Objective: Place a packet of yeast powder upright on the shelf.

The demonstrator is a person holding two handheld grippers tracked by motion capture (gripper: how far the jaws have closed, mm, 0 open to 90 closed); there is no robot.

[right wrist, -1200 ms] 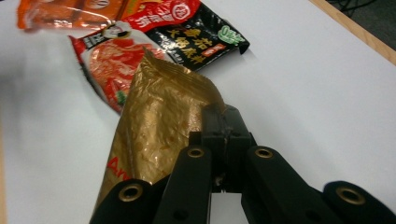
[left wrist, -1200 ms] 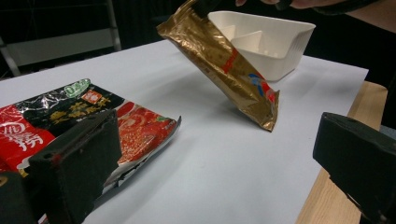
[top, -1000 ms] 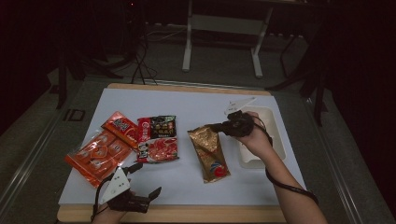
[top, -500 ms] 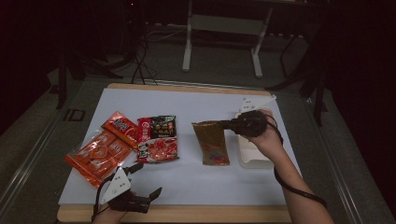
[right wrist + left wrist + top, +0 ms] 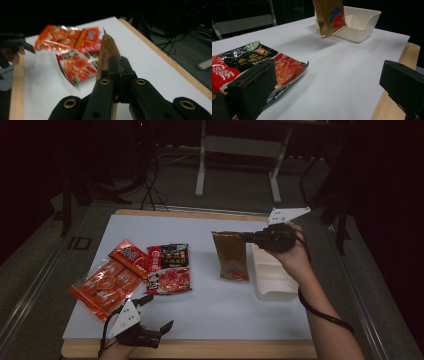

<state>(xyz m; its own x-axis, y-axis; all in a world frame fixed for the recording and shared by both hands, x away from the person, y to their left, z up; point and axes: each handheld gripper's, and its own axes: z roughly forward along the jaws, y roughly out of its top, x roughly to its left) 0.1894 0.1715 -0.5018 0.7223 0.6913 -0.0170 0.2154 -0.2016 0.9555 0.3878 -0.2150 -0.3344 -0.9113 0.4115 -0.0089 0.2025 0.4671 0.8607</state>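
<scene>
The white tray point(image 5: 272, 281) anchors the table's right side. Just left of it, the gold packet point(image 5: 230, 255) hangs lifted, clamped by the right gripper point(image 5: 248, 238), likely for binning. Far left, the left gripper point(image 5: 156, 312) waits, jaws apart.

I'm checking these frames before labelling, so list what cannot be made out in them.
- Gold snack packet: its top edge is hidden between the jaws of the right gripper in the right gripper view; its print is too small in the high view.
- White tray: its inside is partly hidden by the hanging packet in the left gripper view.
- Orange packets: blurred in the right gripper view.
- Left gripper: dim in the high view, at the bottom edge.
</scene>
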